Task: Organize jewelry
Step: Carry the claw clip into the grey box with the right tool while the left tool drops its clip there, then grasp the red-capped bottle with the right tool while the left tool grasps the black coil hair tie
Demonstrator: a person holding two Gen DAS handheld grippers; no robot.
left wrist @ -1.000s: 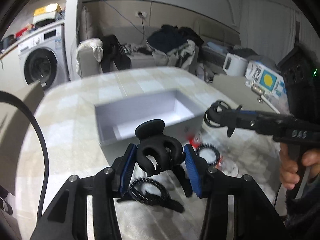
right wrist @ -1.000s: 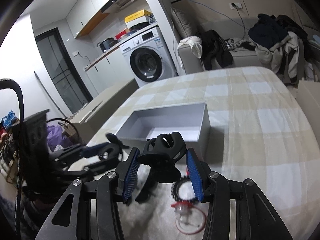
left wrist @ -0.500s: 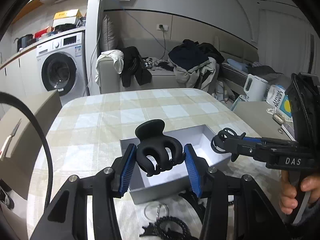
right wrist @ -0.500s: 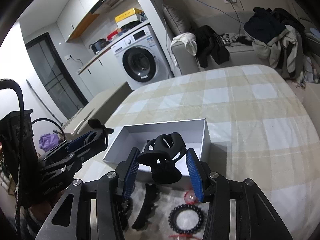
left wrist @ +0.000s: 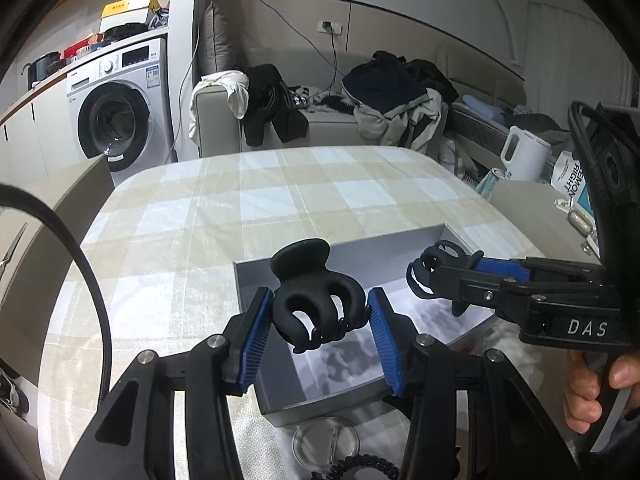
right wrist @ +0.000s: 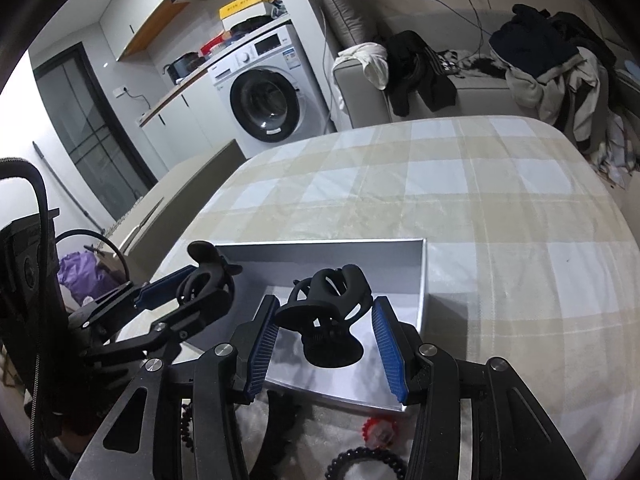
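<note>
Showing the left wrist view: left gripper (left wrist: 320,322) clamps a black claw clip (left wrist: 316,304) above the grey box (left wrist: 288,408), whose visible floor looks bare. Releasing too near the wall could drop the clip onto the tablecloth (left wrist: 248,208).

Right wrist view: right gripper (right wrist: 326,338) clamps a second claw clip (right wrist: 330,316) over the box; the two grippers, close together, might collide.
</note>
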